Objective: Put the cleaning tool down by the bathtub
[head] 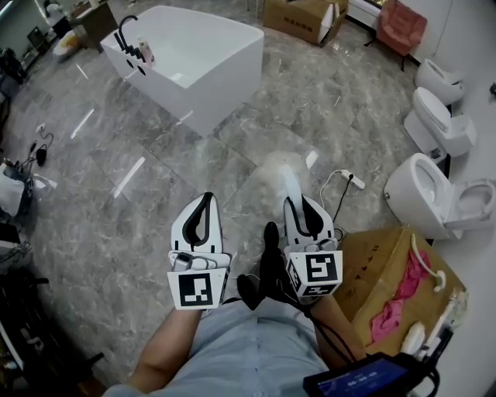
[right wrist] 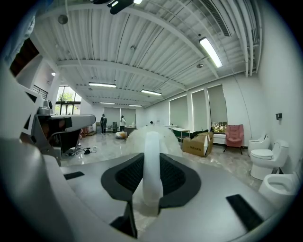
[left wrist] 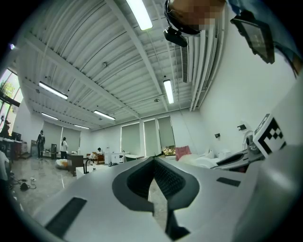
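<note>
One smooth white cleaning tool (head: 291,184) (fluffy pale head) clamped in right hand-held gripper (head: 301,205); left hand-held gripper (head: 204,200) jaws together.

The grey, marble-patterned floor (head: 116,225) carried a white bathtub (head: 198,62) at its far middle, standing well apart from the rest. Beyond the tub sat an open cardboard carton (head: 304,17) and a red armchair (head: 401,27). Three white toilets (head: 438,124) lined the right edge. A white power strip (head: 353,181) with its cable lay near them, a brown cardboard box (head: 384,260) stood at the near right, and dark cables (head: 39,151) lay at the left.
</note>
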Demonstrator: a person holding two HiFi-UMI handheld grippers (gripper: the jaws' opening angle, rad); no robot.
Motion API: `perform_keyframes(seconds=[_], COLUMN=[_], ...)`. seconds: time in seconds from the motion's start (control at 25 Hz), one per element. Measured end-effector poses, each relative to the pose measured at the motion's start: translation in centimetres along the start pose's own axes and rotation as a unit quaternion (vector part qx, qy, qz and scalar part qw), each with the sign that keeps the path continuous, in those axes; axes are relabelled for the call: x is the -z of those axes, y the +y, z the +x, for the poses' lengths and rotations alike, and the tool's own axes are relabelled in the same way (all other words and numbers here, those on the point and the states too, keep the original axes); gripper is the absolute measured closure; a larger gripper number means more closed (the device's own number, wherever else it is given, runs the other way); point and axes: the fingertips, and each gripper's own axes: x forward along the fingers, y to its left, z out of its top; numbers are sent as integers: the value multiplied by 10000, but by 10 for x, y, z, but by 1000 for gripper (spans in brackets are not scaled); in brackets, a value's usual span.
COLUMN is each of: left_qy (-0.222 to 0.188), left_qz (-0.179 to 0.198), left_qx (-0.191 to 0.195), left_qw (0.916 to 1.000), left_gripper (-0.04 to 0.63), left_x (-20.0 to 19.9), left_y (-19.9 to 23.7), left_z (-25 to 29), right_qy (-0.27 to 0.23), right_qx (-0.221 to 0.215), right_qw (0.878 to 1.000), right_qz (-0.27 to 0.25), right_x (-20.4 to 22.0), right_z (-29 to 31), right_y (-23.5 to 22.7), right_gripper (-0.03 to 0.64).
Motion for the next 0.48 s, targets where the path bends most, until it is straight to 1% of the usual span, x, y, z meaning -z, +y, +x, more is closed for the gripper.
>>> perform_keyframes(seconds=[0.12, 0.32, 0.48], left_qy=[96, 336, 481], left_qz=[-33, 41, 228], left_qx=[-18, -36, -104], left_qw=[9999, 9994, 9985], left_gripper=[579, 580, 578], left_x=[14, 35, 47], left_y=[-1, 3, 11], left_z=[28, 90, 150], right_qy=[41, 188, 251], right_qx=[73, 159, 155], right_qw=[9999, 9994, 9989], right_qz=[77, 242, 353], right_x=[3, 7, 4], right_z=[26, 83, 133], right_y=[-27, -76, -119], right_gripper=[517, 517, 517])
